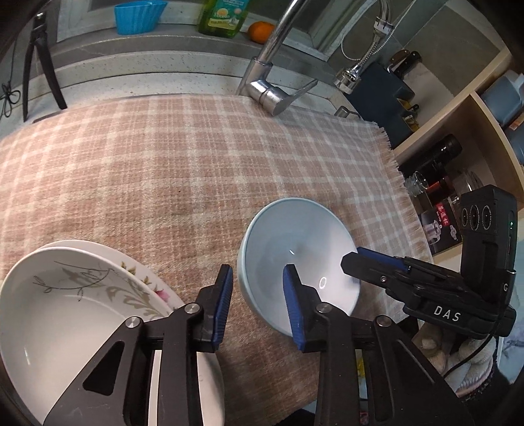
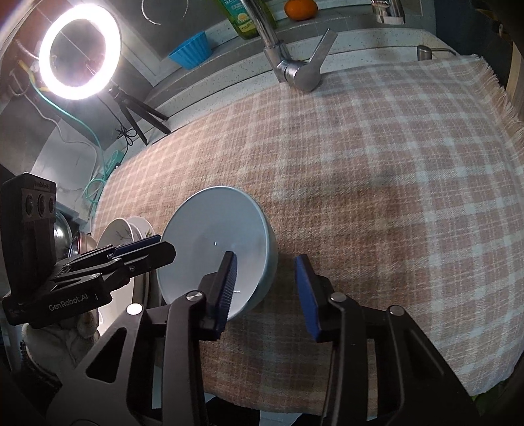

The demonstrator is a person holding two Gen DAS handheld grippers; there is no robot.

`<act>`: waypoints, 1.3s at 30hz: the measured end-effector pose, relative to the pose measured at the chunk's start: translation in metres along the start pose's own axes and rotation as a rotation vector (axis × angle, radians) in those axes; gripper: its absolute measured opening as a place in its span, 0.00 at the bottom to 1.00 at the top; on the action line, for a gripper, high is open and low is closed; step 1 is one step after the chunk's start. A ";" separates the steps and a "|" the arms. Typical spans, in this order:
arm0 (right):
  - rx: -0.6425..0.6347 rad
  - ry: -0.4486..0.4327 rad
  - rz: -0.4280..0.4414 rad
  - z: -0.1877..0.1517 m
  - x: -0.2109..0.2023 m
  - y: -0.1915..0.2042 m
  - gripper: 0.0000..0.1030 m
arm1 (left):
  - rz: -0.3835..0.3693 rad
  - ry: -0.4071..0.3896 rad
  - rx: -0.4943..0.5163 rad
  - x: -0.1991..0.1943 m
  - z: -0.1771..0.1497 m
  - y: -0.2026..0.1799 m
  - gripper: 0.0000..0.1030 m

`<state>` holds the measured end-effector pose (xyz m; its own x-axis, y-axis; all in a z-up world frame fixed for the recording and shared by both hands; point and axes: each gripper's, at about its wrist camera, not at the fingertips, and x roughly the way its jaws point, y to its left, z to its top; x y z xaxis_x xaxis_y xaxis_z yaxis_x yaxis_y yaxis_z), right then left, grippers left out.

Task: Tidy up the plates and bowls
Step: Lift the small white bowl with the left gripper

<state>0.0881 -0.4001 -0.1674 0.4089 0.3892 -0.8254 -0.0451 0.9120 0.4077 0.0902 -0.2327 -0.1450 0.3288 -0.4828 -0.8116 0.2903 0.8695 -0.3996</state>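
A pale blue bowl [image 1: 288, 242] rests on the checked cloth [image 1: 163, 157]; it also shows in the right wrist view [image 2: 209, 236]. My left gripper [image 1: 258, 304] is open, its jaws straddling the bowl's near-left rim. My right gripper [image 2: 265, 288] is open, its jaws straddling the bowl's right rim; it appears in the left wrist view [image 1: 370, 259] at the bowl's right edge. A white bowl with a grey leaf pattern [image 1: 65, 304] sits nested on a floral plate [image 1: 144, 278] at the lower left; this stack shows in the right wrist view [image 2: 121, 229] too.
A chrome faucet [image 1: 271, 78] stands behind the cloth. A blue cup [image 1: 137, 16], green soap bottle [image 1: 222, 16] and an orange [image 1: 260, 31] sit on the back ledge. Shelves with bottles [image 1: 439, 164] stand to the right. A ring light [image 2: 78, 52] on a tripod stands left.
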 end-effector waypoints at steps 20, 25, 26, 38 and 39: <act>-0.008 -0.015 -0.015 0.005 -0.001 0.009 0.13 | -0.016 -0.013 -0.009 -0.006 0.002 0.002 0.23; -0.035 -0.039 -0.016 0.012 -0.009 0.023 0.13 | -0.019 -0.044 -0.014 -0.022 0.003 0.004 0.23; -0.040 -0.044 -0.013 0.014 -0.011 0.027 0.13 | -0.019 -0.052 -0.016 -0.026 0.003 0.005 0.23; -0.124 -0.081 0.018 0.026 -0.021 0.086 0.13 | -0.009 -0.146 -0.049 -0.078 0.003 0.028 0.23; -0.133 -0.081 0.022 0.027 -0.020 0.092 0.13 | -0.006 -0.155 -0.053 -0.083 0.002 0.032 0.23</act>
<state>0.1005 -0.3276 -0.1026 0.4786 0.4021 -0.7806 -0.1724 0.9147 0.3654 0.0738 -0.1653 -0.0893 0.4630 -0.4952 -0.7352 0.2465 0.8686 -0.4298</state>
